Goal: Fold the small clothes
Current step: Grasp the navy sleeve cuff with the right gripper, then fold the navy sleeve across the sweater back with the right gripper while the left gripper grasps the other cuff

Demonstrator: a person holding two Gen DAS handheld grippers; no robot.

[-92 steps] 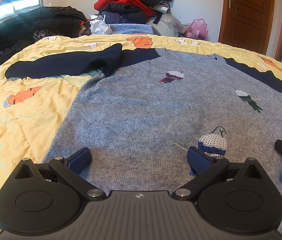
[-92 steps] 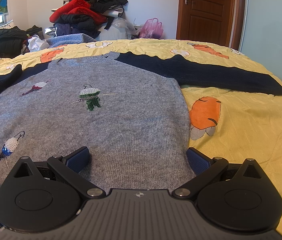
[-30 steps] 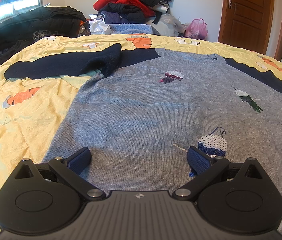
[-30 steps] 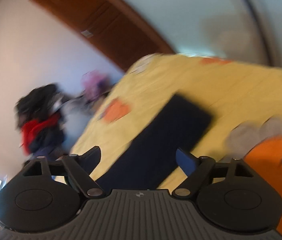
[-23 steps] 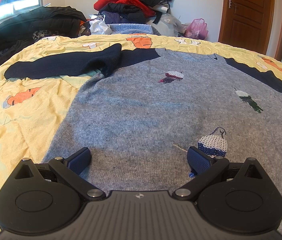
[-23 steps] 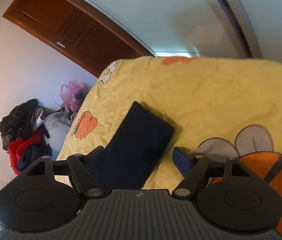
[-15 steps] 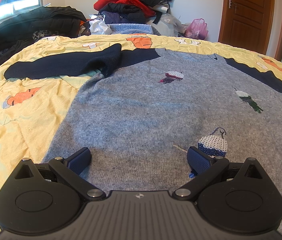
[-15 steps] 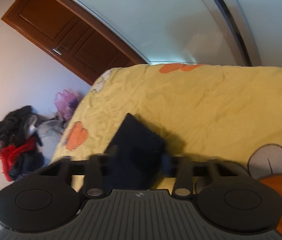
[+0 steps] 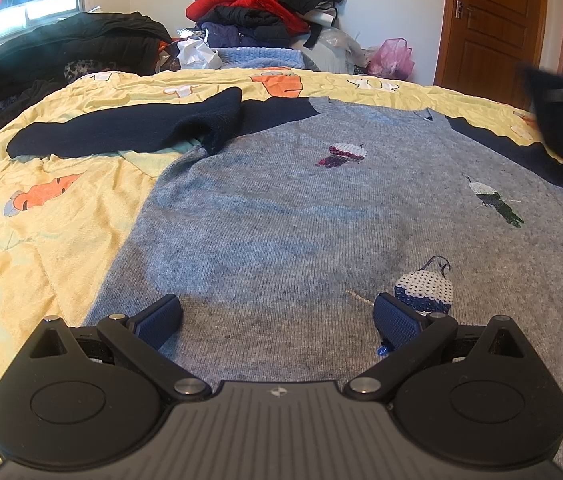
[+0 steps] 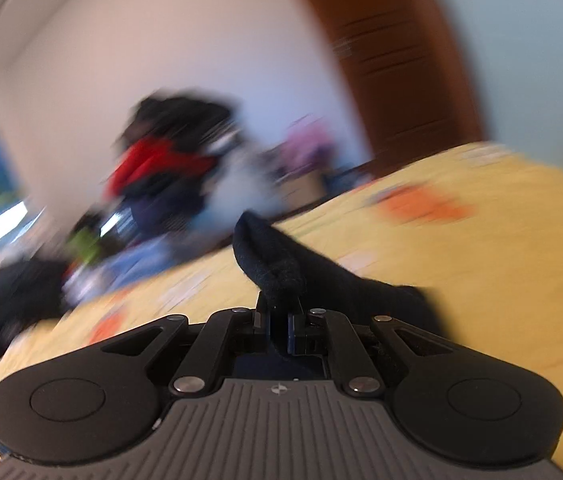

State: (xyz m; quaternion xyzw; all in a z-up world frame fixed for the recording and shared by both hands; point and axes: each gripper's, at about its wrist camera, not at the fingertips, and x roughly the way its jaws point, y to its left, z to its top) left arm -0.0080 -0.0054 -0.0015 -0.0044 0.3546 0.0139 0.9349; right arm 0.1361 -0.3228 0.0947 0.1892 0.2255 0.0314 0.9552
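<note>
A yellow bedspread (image 9: pixel 41 248) with orange cartoon prints fills most of the left wrist view, and a grey sweater (image 9: pixel 321 220) with navy sleeves lies flat across the centre and right of that frame, its neckline toward the upper middle. Behind the bed, at the top centre, a heap of red and dark clothes (image 9: pixel 265 4) is stacked against the wall, a black coat (image 9: pixel 61 48) lies in the upper left, and a brown door (image 9: pixel 493 20) stands in the upper right. The sweater's left sleeve (image 9: pixel 129 130) stretches across the upper left of the bedspread, folded over near the shoulder. The right sleeve (image 10: pixel 289 268) rises from the bedspread in the middle of the right wrist view, whose background is heavily blurred. The right gripper (image 10: pixel 279 326) has its tongs pressed together on the cuff end of that sleeve, the dark knit standing up just above them; the same gripper shows as a dark blur at the right edge of the left wrist view. The left gripper (image 9: pixel 277 316) sits at the bottom of its frame with its tongs spread wide over the sweater's hem area, gripping nothing. Small beaded motifs dot the grey front, one (image 9: pixel 425 290) just beside the right-hand blue pad (image 9: pixel 397 322).
</note>
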